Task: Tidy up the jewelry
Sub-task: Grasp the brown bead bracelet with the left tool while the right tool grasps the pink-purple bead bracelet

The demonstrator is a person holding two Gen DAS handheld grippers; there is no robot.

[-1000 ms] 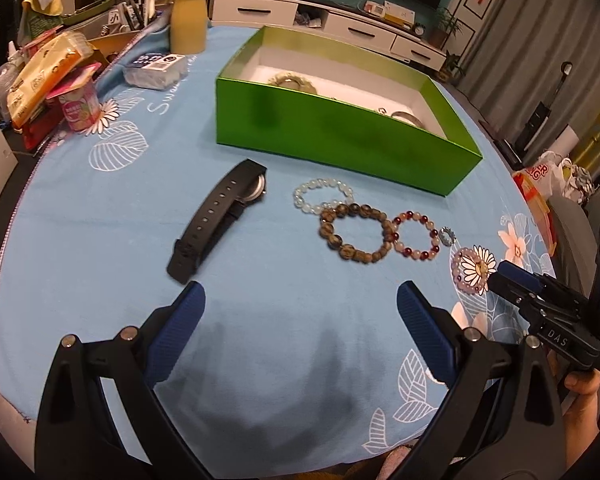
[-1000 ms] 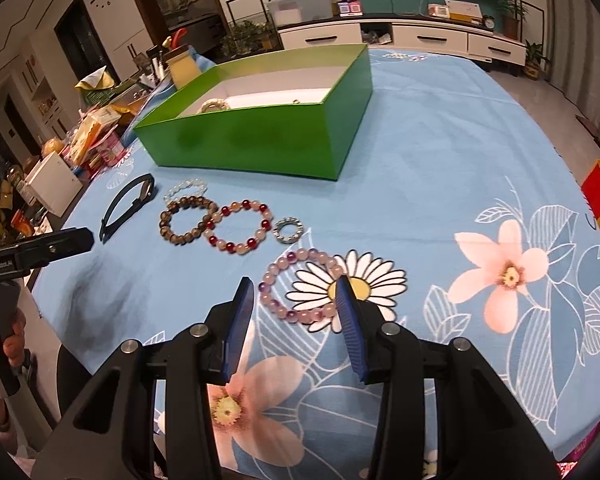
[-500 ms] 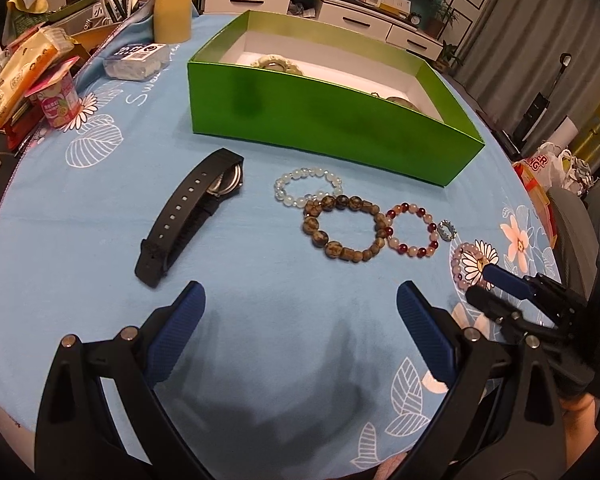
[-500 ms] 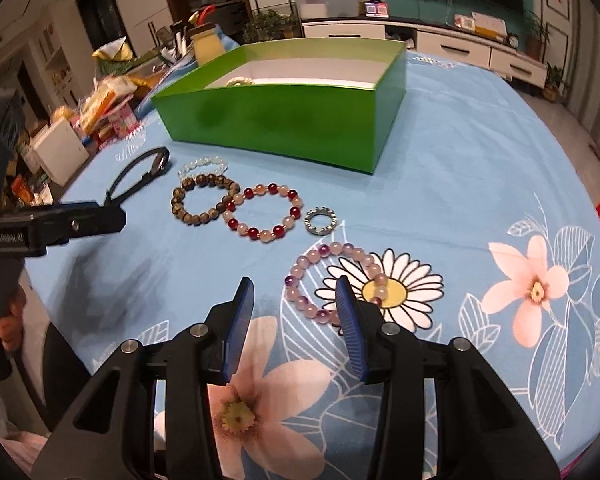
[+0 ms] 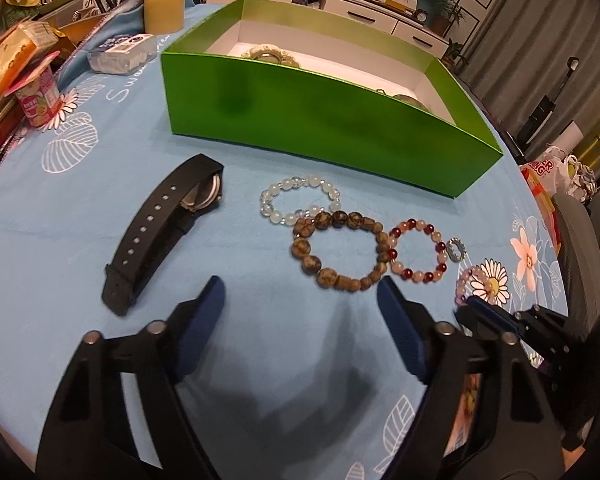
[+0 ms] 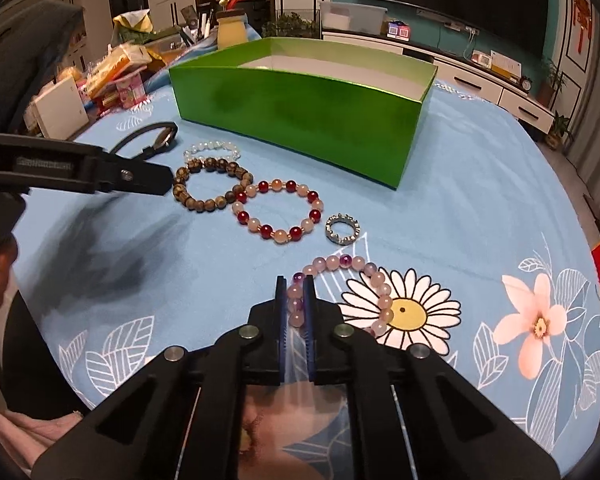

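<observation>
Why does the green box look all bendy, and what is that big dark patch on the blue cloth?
Left wrist view: the fisheye lens curves the green box; the dark patch is the left hand-held gripper shadow on the tablecloth. Right wrist view: same bending, another shadow at left.

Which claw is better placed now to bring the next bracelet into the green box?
The right claw: it is already shut on the pink-purple bracelet. The left claw is open, holding nothing, before the brown bracelet. The green box stands ahead, open.
</observation>
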